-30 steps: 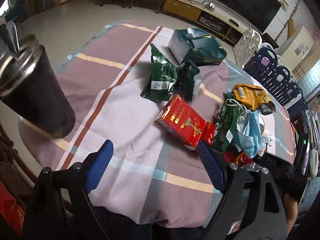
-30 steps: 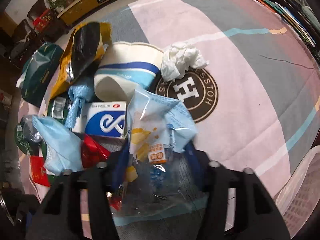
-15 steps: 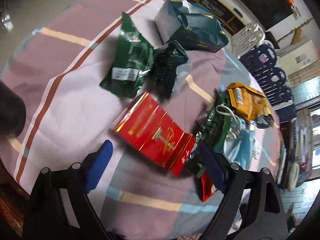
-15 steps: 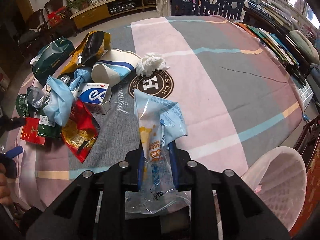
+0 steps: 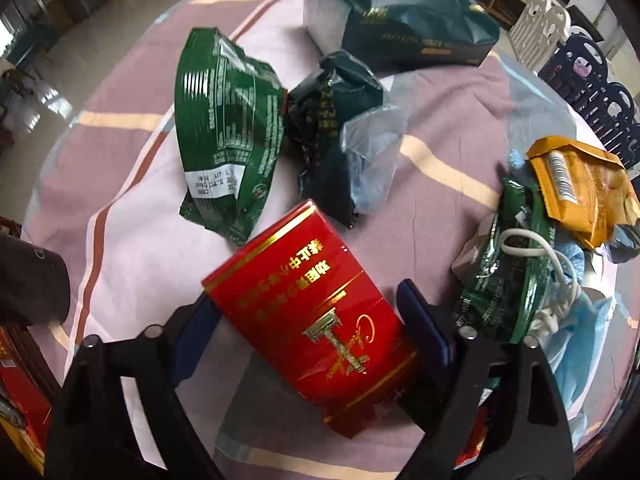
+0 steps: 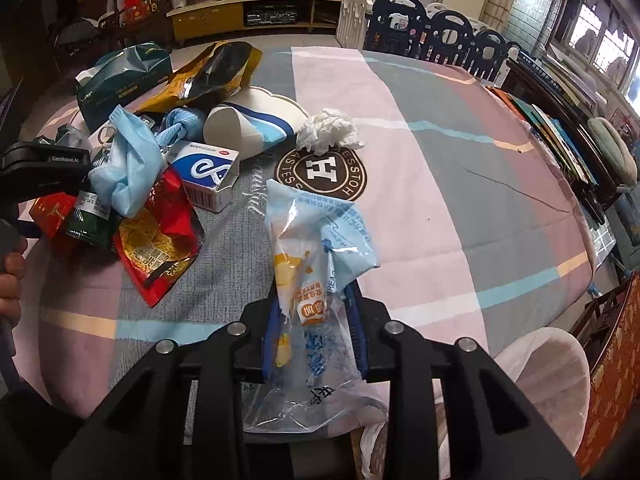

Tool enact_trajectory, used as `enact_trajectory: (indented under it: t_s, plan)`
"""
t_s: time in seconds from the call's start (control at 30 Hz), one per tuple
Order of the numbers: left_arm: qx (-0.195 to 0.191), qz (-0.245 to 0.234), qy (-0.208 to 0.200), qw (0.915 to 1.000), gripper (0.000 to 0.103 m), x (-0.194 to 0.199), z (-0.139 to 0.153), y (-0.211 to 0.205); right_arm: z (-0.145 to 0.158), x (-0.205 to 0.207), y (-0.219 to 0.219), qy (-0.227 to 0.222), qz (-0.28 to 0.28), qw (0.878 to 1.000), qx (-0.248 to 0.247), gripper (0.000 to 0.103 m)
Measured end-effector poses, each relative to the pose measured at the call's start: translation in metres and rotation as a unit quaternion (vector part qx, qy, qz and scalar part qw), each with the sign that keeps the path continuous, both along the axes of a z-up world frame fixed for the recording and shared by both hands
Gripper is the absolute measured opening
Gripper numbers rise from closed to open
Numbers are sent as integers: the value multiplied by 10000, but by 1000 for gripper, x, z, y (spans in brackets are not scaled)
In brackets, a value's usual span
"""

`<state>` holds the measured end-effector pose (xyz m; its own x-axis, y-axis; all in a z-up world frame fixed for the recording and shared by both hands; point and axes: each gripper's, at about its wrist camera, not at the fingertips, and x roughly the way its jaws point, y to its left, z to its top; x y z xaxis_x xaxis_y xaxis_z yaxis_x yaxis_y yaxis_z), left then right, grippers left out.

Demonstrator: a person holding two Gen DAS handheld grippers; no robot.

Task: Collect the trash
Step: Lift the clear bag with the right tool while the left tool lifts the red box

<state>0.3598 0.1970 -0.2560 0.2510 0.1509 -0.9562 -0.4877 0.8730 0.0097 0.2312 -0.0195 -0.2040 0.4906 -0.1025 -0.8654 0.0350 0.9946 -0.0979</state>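
My right gripper [image 6: 314, 320] is shut on a light blue plastic snack wrapper [image 6: 316, 248] and holds it above the table's near edge. My left gripper [image 5: 308, 320] is open with its blue pads on either side of a red carton [image 5: 316, 312] that lies on the cloth. Beyond the carton lie a green foil bag [image 5: 224, 128], a dark crumpled wrapper [image 5: 336, 128] and a yellow pouch [image 5: 580, 192]. The right wrist view shows the trash pile: a blue face mask [image 6: 128, 160], a red wrapper [image 6: 160, 240], a white-blue box [image 6: 208, 172], a paper cup [image 6: 244, 128] and a tissue ball [image 6: 328, 128].
A dark green tissue pack [image 5: 404, 28] lies at the far side. A dark tumbler [image 5: 28, 280] stands at the left edge. A white bin [image 6: 548, 376] sits below the table's right edge. Books and a cushion [image 6: 612, 152] line the right. Chairs stand behind.
My left gripper has moved forward and down until the red carton sits between its pads. My right gripper has closed on the blue wrapper and lifted it back from the pile.
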Motion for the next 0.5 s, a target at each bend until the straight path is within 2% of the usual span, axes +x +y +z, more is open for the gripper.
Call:
enact_trajectory:
  t_s: [0.03,0.07,0.13,0.33,0.43,0.5]
  plan:
    - [30,-5,-53,10000,73,-1,1,-3,-1,1,-1,8,-27,10000,-36,45]
    - [34,-26,-98,9999,72,-3,3,-5,-2,1,-2,14,-60,10000,-38,58]
    - [23,-34,-309,9995,67,-11,9,-7,-4,2,-5,20,-134,9999,30,67]
    - [-331,320,-1170,9921,66,-58,48,9,-17,7,-18,309,-295,9987,284,68]
    - [-425,408,-1458,9876,66,-85,65,15,-19,6,-27,397,-399,9972,489,68]
    - [-541,492,-1501,9860,66,-101,73,24,-17,5,-30,438,-432,9968,519,68]
